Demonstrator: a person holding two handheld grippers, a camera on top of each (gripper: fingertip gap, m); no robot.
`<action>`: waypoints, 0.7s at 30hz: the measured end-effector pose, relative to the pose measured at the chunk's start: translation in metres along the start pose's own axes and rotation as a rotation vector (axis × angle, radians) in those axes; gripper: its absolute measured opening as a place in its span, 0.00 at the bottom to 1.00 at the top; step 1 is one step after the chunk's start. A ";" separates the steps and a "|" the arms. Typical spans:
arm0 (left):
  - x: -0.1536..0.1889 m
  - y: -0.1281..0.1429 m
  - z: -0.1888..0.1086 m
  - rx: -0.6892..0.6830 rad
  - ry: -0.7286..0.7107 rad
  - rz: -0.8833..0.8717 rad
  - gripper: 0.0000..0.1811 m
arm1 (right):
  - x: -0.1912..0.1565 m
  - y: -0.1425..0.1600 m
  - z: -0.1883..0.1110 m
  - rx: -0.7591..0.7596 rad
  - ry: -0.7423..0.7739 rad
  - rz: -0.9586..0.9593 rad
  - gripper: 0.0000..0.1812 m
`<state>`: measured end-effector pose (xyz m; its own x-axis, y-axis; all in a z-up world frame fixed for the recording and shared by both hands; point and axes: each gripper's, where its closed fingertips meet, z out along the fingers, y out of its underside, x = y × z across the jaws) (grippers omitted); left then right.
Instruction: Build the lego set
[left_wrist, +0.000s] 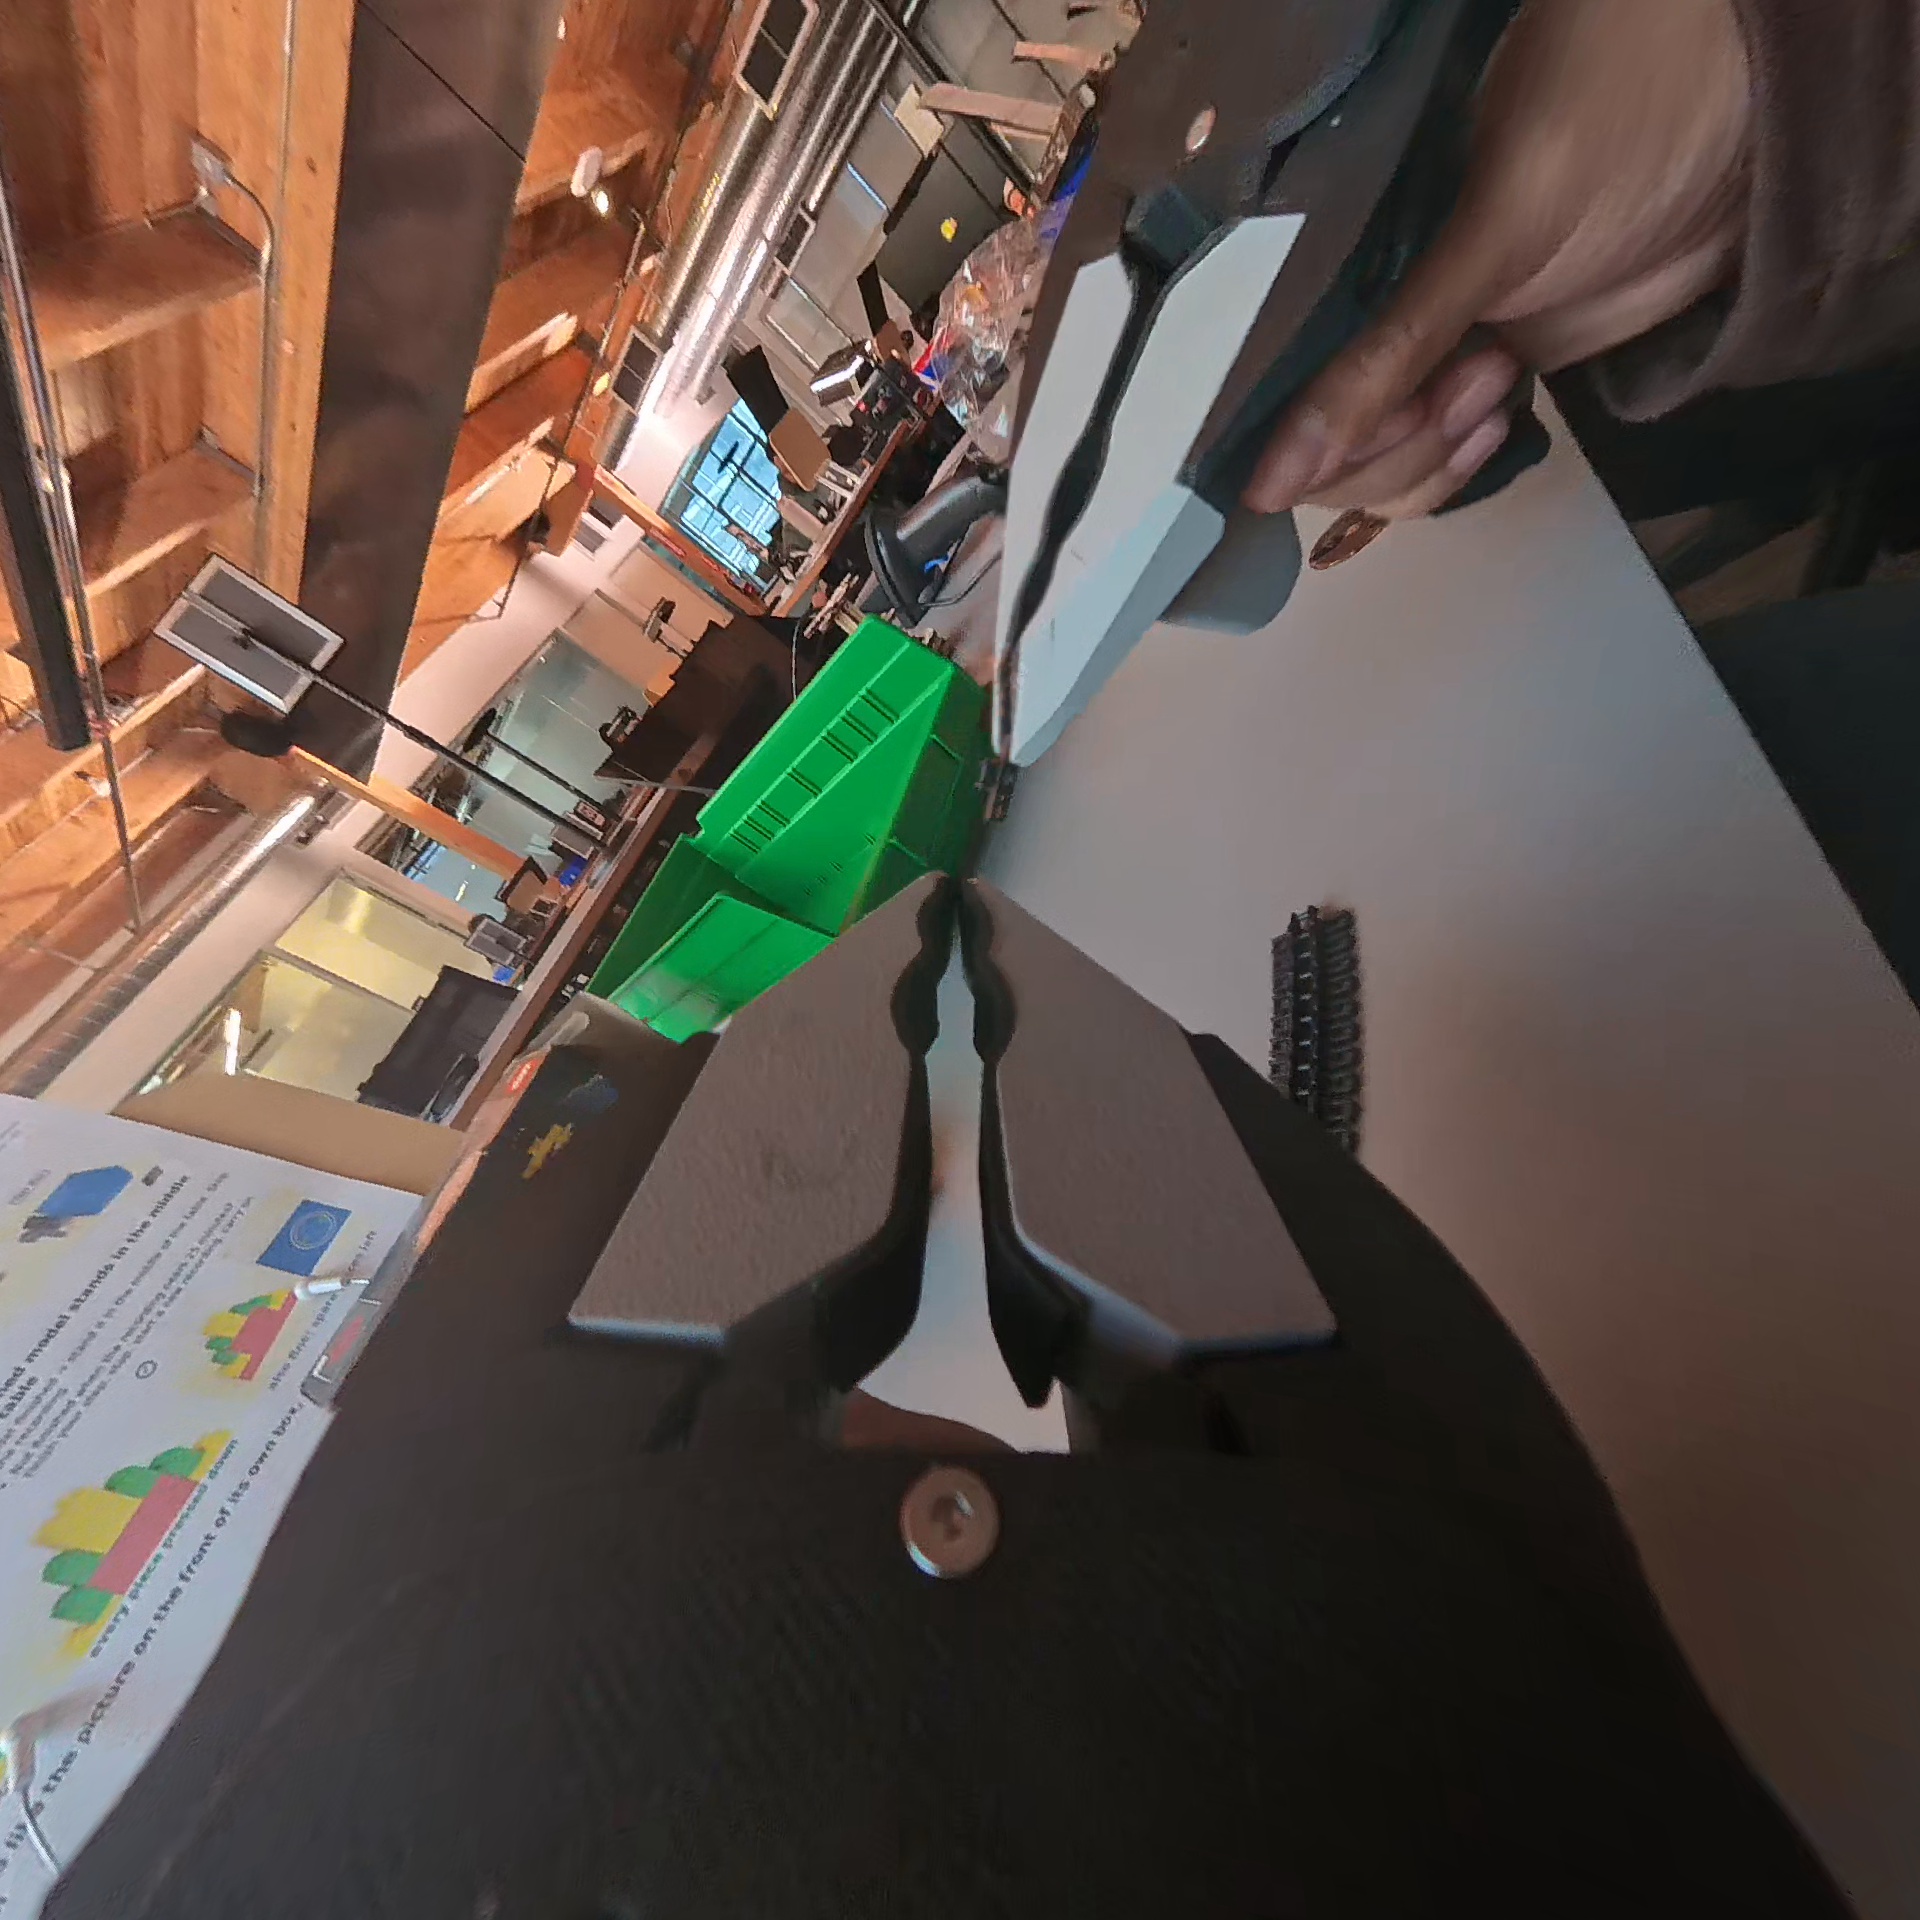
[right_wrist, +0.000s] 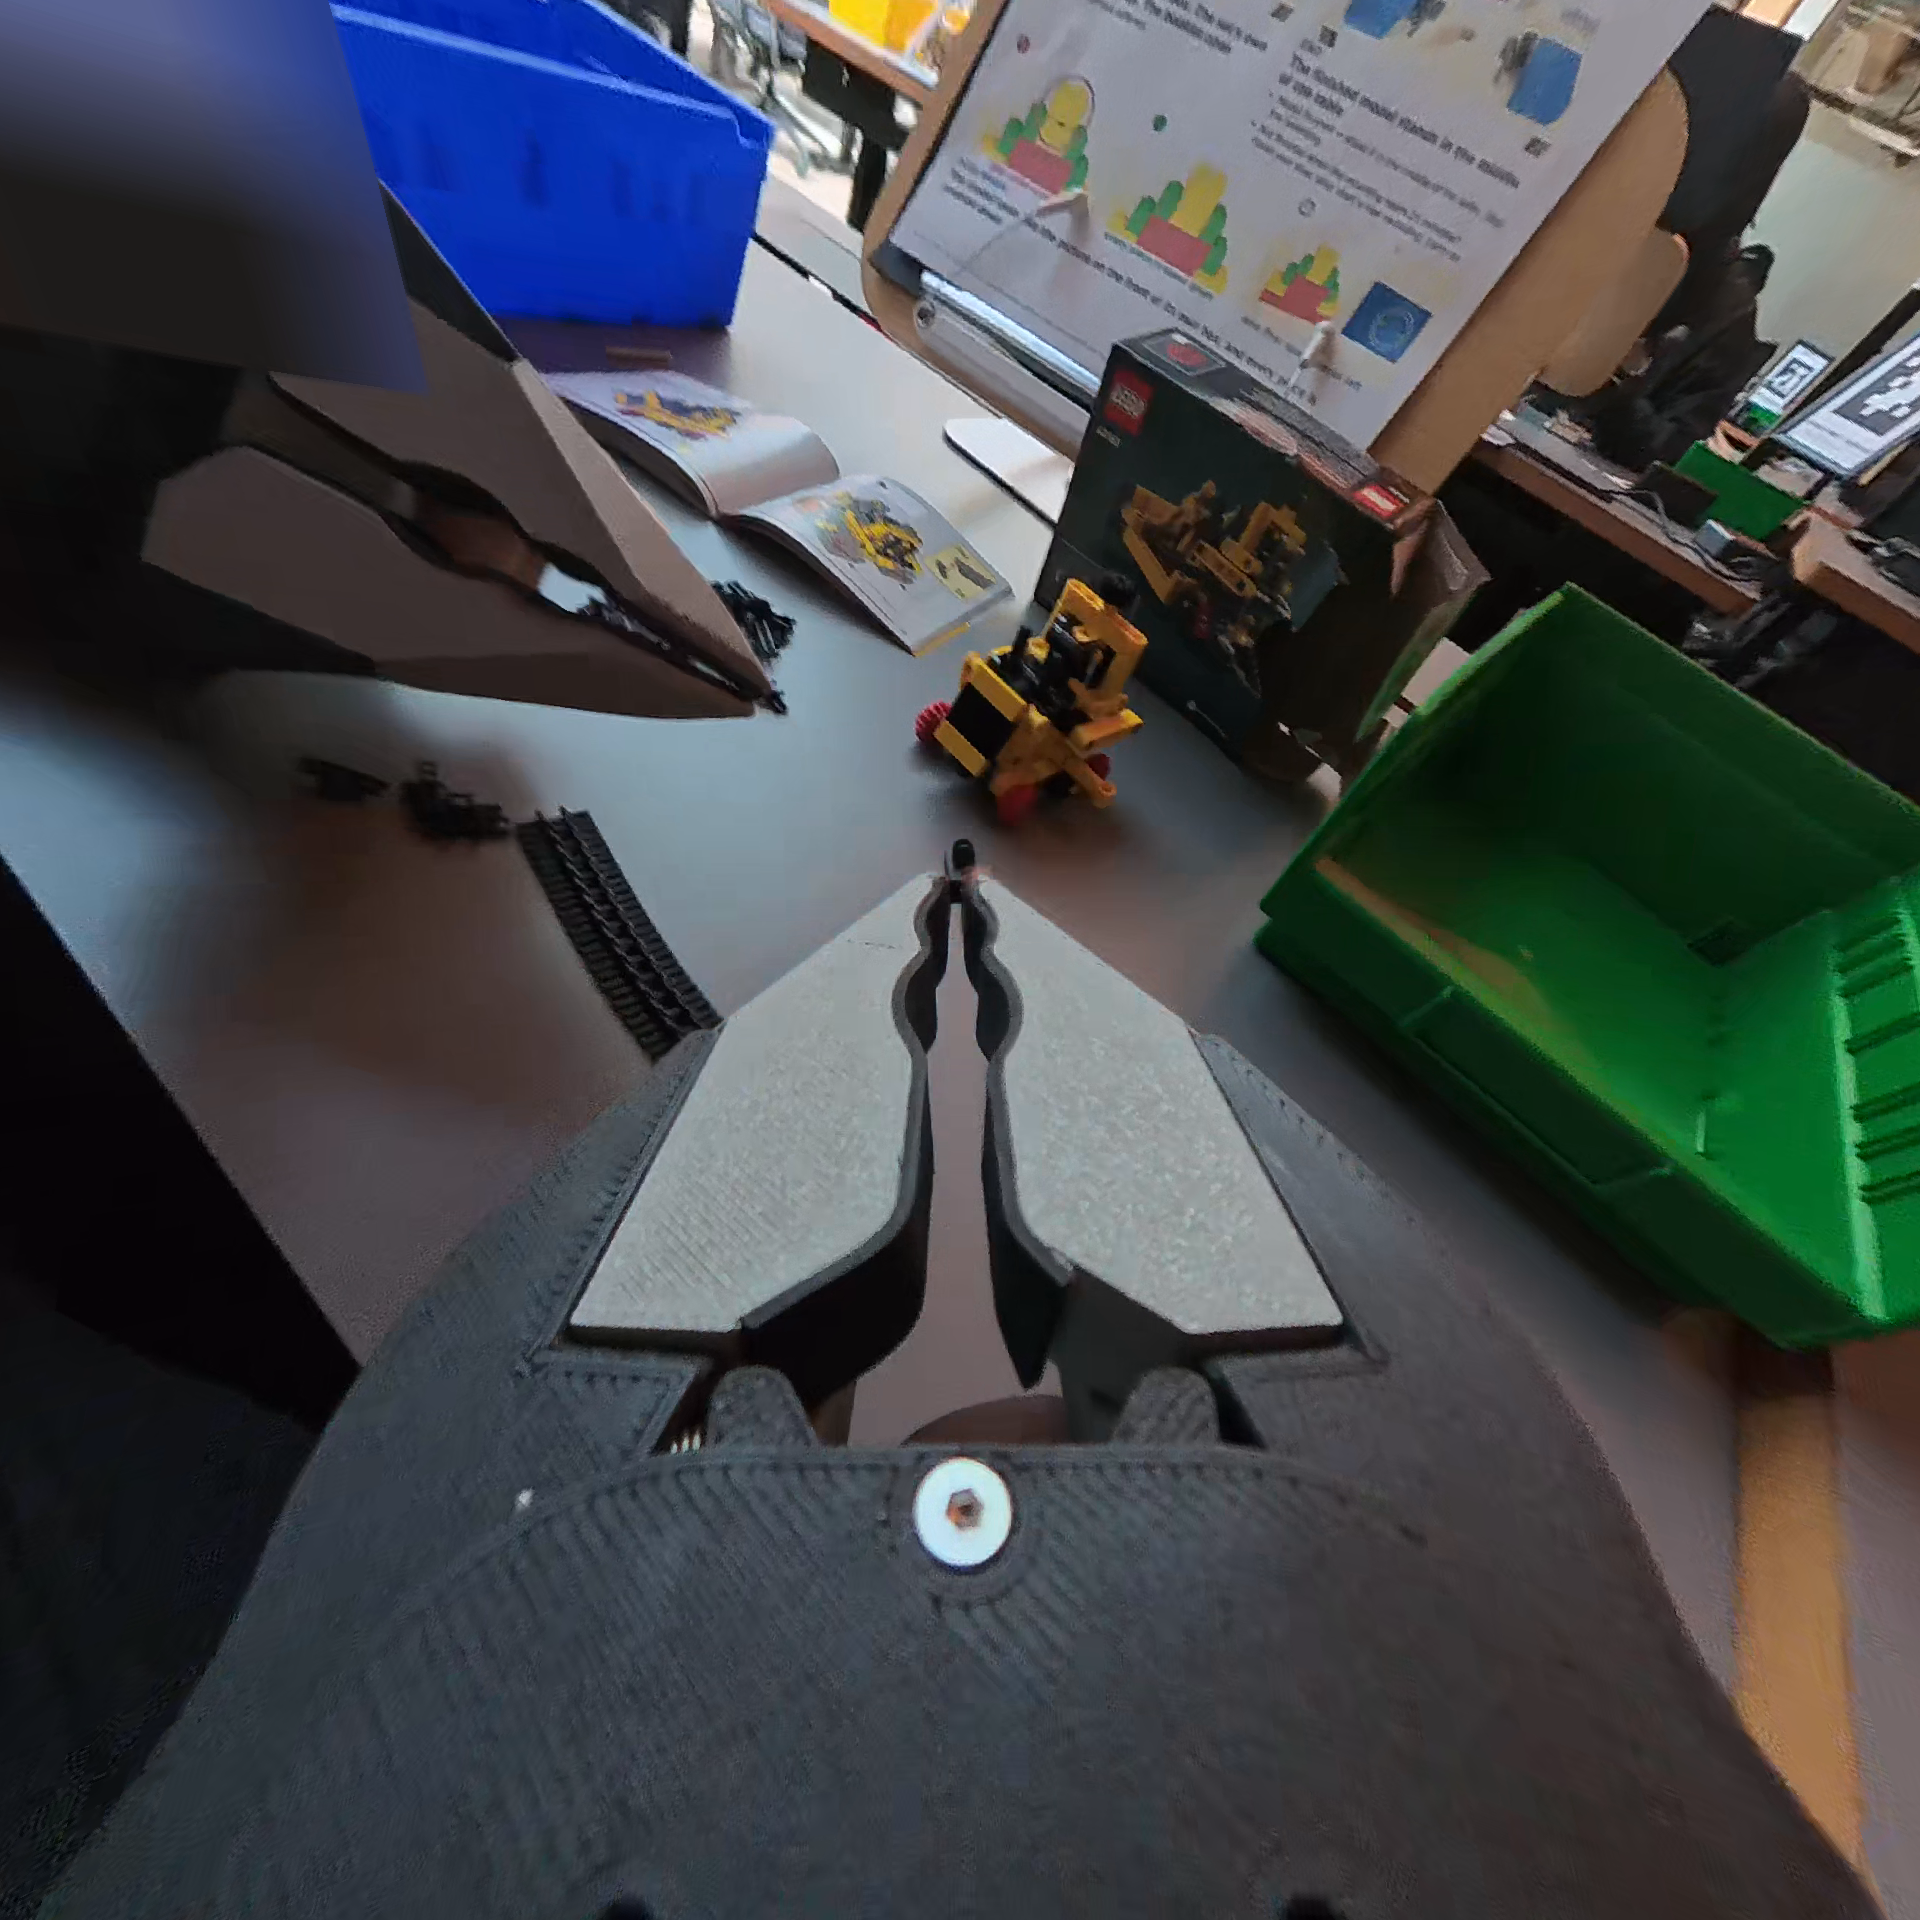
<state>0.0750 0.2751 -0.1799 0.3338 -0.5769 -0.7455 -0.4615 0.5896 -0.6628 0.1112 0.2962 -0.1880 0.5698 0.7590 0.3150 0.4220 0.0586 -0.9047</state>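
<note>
My right gripper (right_wrist: 961, 885) is shut on a small black piece (right_wrist: 963, 854) that sticks out past its tips, held above the grey table (right_wrist: 727, 821). The left wrist view shows this gripper (left_wrist: 1003, 753) at upper right, in a person's hand, with the black piece (left_wrist: 1000, 788) at its tip. My left gripper (left_wrist: 956, 883) is shut; it also shows in the right wrist view (right_wrist: 764, 696) at upper left, raised over the table. A black track strip (right_wrist: 613, 925) lies on the table, also seen in the left wrist view (left_wrist: 1314, 1023). A yellow and black model (right_wrist: 1039, 707) stands ahead.
Loose black pieces (right_wrist: 447, 805) lie left of the strip. An open booklet (right_wrist: 790, 499) and the set's box (right_wrist: 1236, 561) lie behind the model. A green bin (right_wrist: 1621, 987) lies on the right, a blue bin (right_wrist: 561, 177) at the back left. A poster board (right_wrist: 1247, 156) stands behind. Tip to tip, the grippers are about 5 cm apart.
</note>
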 end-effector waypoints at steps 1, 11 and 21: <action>0.000 0.002 0.001 -0.011 0.004 -0.012 0.00 | 0.005 0.006 -0.001 -0.027 0.028 -0.032 0.00; 0.001 0.029 0.008 -0.137 0.045 -0.120 0.00 | 0.002 0.044 -0.004 -0.247 0.118 -0.434 0.00; 0.002 0.035 0.011 -0.159 0.030 -0.091 0.00 | -0.018 0.067 0.001 -0.390 -0.012 -0.711 0.00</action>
<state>0.0688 0.3005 -0.2053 0.3562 -0.6419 -0.6790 -0.5552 0.4391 -0.7064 0.1291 0.2870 -0.2548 0.0660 0.6326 0.7717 0.8970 0.3011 -0.3235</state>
